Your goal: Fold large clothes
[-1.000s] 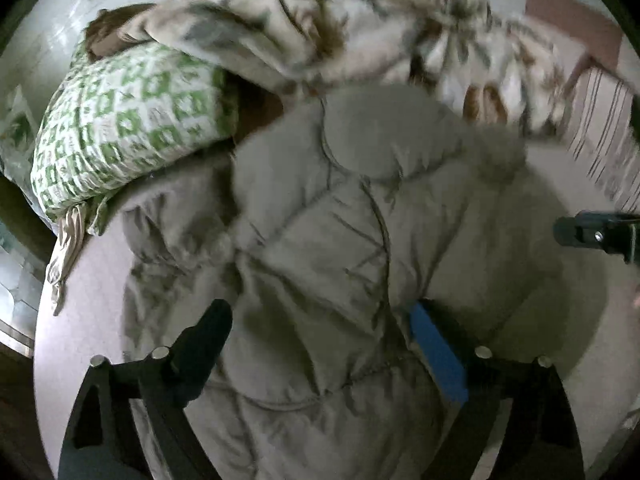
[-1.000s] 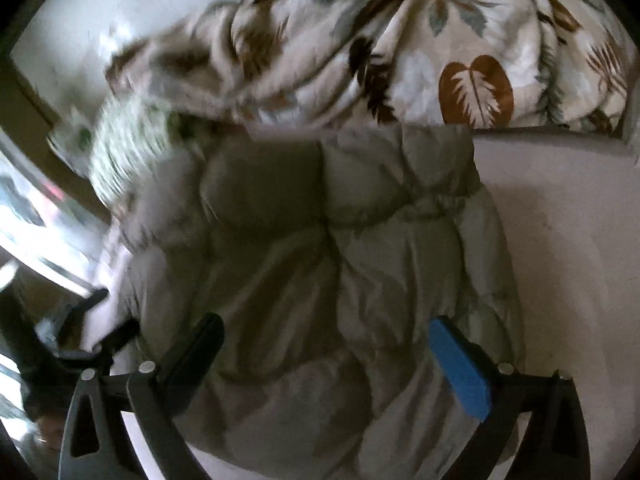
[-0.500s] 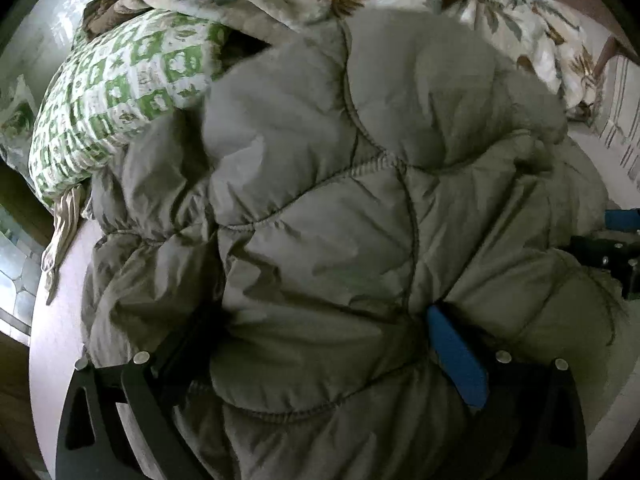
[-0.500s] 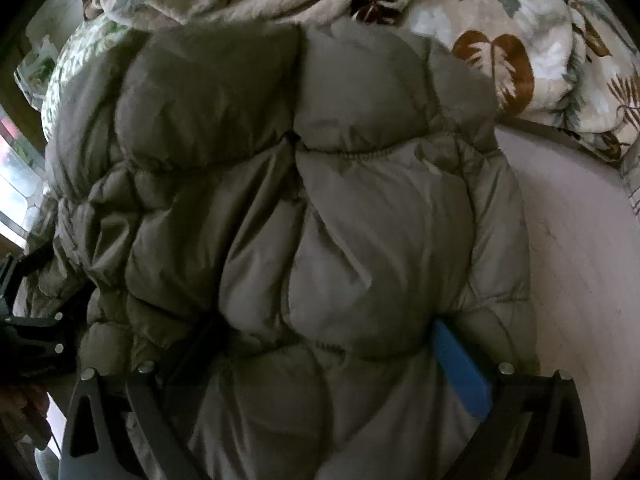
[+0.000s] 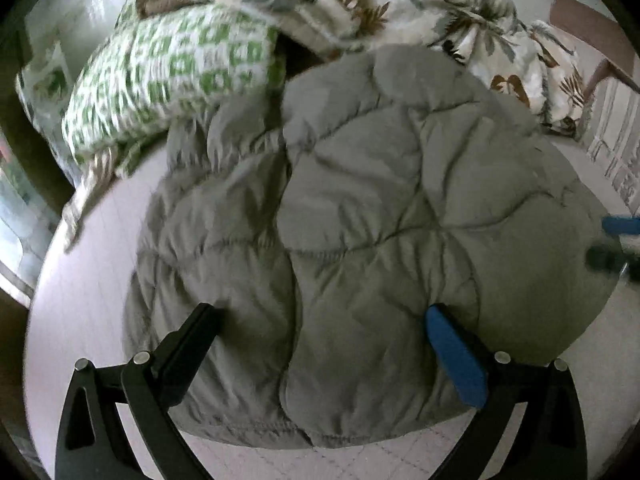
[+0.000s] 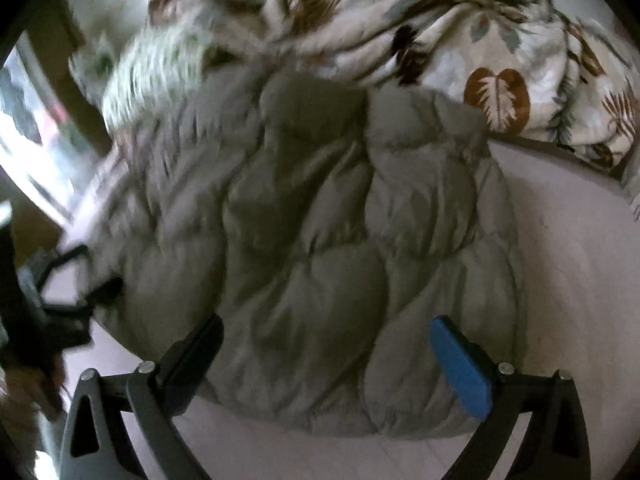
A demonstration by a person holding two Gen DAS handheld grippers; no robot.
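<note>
we're over the bed (image 5: 92, 280) now, both tongs tipped down at the grey puffer jacket (image 5: 360, 220), which sits bunched in a rounded, folded heap mid-mattress, its far edge tucked against the leaf-print duvet (image 5: 400, 12) and the green-white pillow (image 5: 172, 72).

left gripper (image 5: 320, 320): jaws spread as wide as they go, just been opening, jacket bulging up btwn them but pads not pinching, so released. right gripper (image 6: 326, 332): also spread wide, quilting btwn the fingers, no squeeze we can see, so released too.

key relation: the heap lies straight ahead and below both tongs, near hem right at the fingertips. its long axis looks to run left-right across the bed, tho the bundle is nearly round so we call that a guess. left tongs sit over the left-centre, right tongs over the right half; neither is clearly nearer. next pinch prob wants the near hem.

views differ: left cam shows the hem seam (image 5: 272, 428) and bare sheet on the left, plus the other gripper's blue pad (image 5: 622, 225) at the right edge. right cam shows the jacket's right edge (image 6: 512, 240) and open mattress beyond, and the left tool (image 6: 60, 292) as a dark blur.
</note>
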